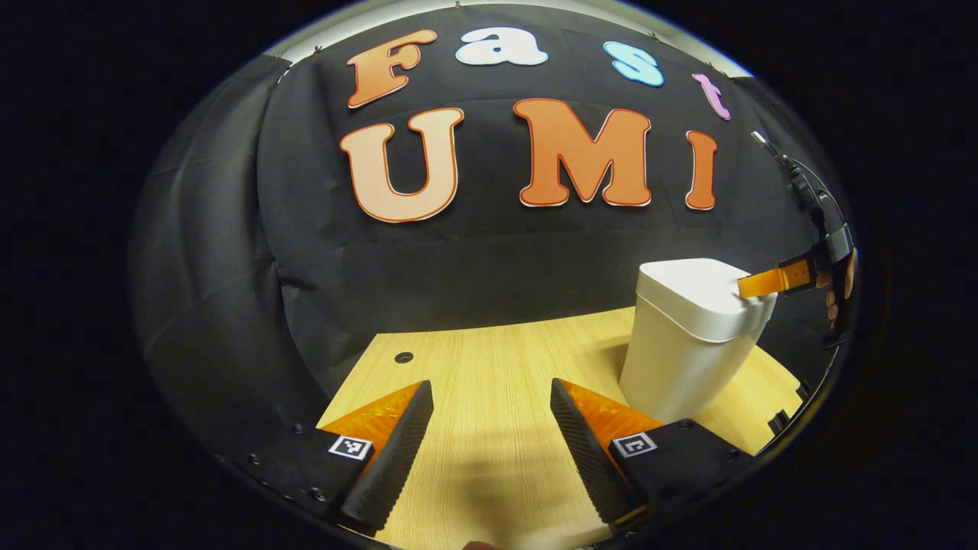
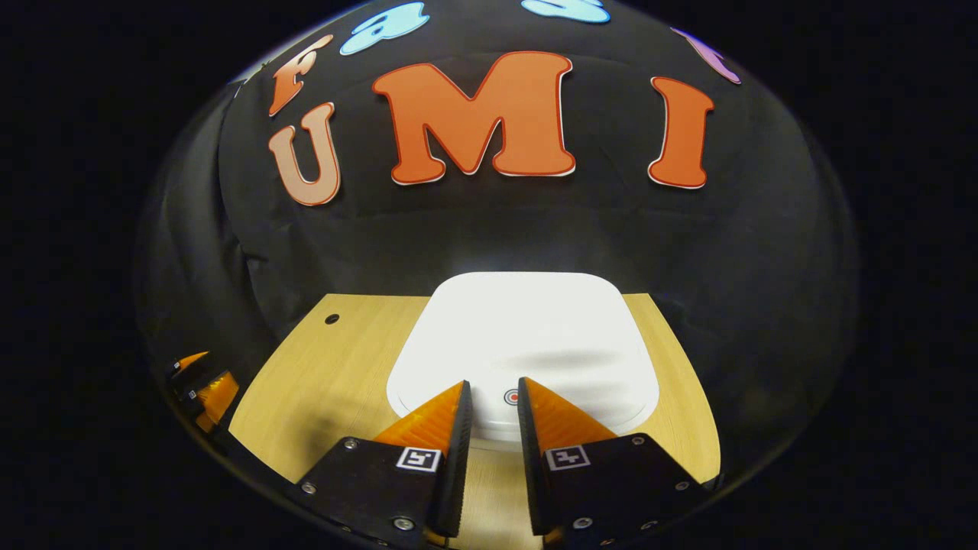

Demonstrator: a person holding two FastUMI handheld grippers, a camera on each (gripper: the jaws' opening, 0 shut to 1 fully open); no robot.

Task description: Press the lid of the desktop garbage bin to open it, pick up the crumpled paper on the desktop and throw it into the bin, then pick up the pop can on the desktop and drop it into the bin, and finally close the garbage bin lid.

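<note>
Wooden desk (image 1: 489,351) below. Left of bin (image 1: 688,359), left claw (image 1: 489,386) spread wide, hovering low over wood, likely waiting. At bin's front edge, right claw (image 2: 493,389) narrowed to a slim gap, tips at shut lid (image 2: 535,328) beside red press mark (image 2: 510,396). Placed to push: fits pressing open or having just closed.
</note>
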